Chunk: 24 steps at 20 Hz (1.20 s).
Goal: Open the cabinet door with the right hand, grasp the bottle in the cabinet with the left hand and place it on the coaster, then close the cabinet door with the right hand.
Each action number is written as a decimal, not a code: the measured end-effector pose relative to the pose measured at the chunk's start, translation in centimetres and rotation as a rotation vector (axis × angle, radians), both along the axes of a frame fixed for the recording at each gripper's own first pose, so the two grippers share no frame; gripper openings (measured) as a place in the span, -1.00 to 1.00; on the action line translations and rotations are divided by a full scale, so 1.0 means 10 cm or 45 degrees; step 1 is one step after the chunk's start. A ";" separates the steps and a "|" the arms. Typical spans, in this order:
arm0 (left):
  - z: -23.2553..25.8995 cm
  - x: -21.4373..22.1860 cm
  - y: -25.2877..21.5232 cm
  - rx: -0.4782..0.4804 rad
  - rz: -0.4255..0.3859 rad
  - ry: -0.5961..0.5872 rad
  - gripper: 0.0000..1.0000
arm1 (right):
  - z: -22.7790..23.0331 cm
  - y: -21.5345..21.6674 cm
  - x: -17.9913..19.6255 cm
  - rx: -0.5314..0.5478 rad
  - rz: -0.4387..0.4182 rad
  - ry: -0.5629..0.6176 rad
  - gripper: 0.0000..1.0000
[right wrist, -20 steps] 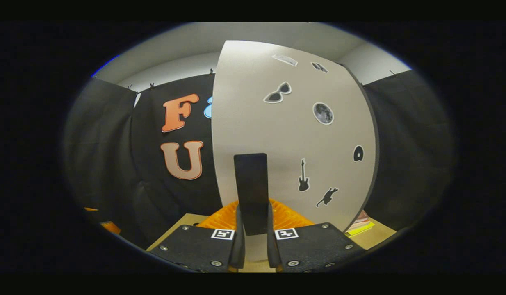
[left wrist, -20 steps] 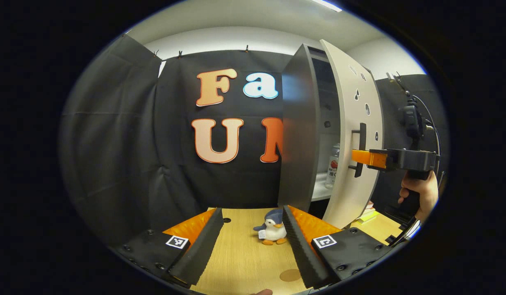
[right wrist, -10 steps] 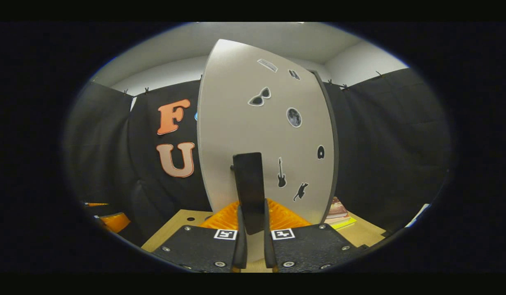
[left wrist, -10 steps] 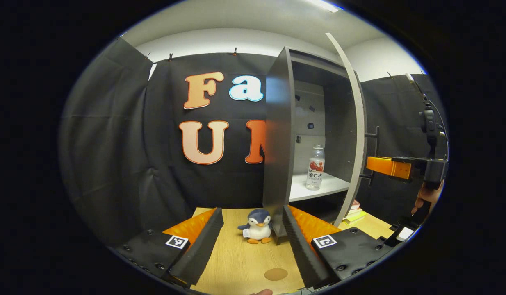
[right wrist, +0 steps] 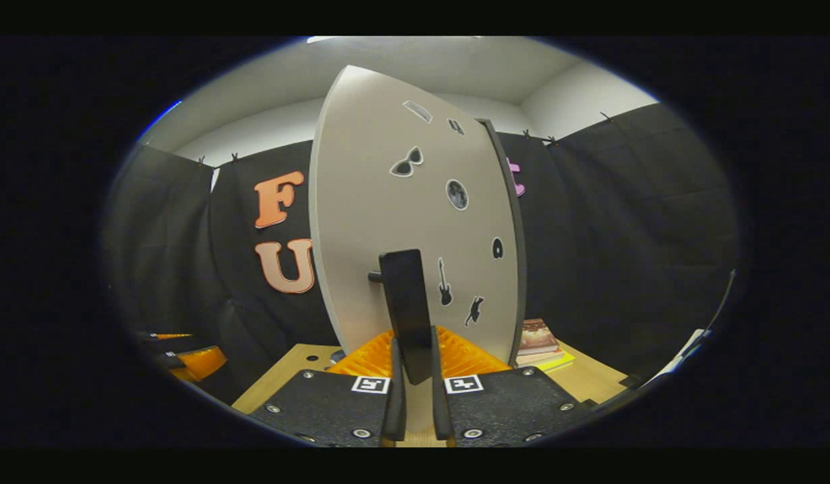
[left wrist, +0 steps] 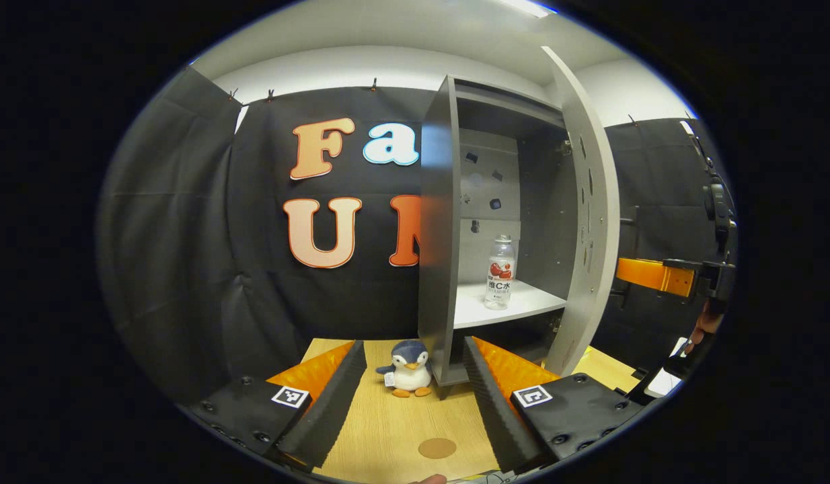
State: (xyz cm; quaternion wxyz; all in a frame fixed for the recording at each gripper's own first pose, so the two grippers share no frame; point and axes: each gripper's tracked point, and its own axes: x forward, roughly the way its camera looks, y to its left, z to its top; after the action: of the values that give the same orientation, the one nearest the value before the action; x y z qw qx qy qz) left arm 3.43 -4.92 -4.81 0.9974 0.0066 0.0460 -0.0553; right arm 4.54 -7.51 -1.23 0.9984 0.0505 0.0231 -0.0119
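The grey cabinet (left wrist: 436, 222) stands with its door (left wrist: 593, 202) swung wide. On its white shelf (left wrist: 522, 306) a clear bottle (left wrist: 500, 272) with a red label stands upright. A round brown coaster (left wrist: 436, 448) lies on the wooden table between my left gripper's fingers. My left gripper (left wrist: 413, 345) is open and holds nothing, well short of the bottle. My right gripper (right wrist: 413, 343) is shut on the black door handle (right wrist: 407, 302) of the door (right wrist: 388, 222). From the left gripper view the right gripper (left wrist: 657, 275) shows past the door's edge, held by a hand.
A small penguin plush (left wrist: 407, 370) sits on the table (left wrist: 388, 430) in front of the cabinet's left wall. A stack of books (right wrist: 539, 339) lies on the table right of the door. My left gripper (right wrist: 186, 359) shows low at the left in the right gripper view.
The door has swung further open, pulled by my right gripper. The bottle and the shelf have come into full view. My left gripper stayed open.
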 end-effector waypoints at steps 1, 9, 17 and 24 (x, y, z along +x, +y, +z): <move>0.00 0.00 -0.04 -0.002 -0.003 0.002 0.89 | 0.00 -0.07 -0.05 0.005 -0.009 -0.002 -0.69; -0.06 -0.09 -0.52 -0.008 -0.075 0.021 0.97 | 0.01 -0.65 -0.43 0.018 -0.070 0.008 -0.76; -0.12 -0.14 -0.89 -0.031 -0.088 0.046 0.98 | 0.04 -1.21 -0.64 -0.010 -0.092 -0.015 -0.77; -0.14 -0.17 -1.16 -0.042 -0.074 0.057 0.99 | 0.05 -1.73 -0.69 0.018 -0.033 -0.060 -0.76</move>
State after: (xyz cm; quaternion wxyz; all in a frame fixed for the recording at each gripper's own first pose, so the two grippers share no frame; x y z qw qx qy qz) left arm 1.76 -16.55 -6.19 0.9940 -0.0098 0.0672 -0.0852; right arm -2.33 -24.78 -0.70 0.9980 0.0581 -0.0009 -0.0233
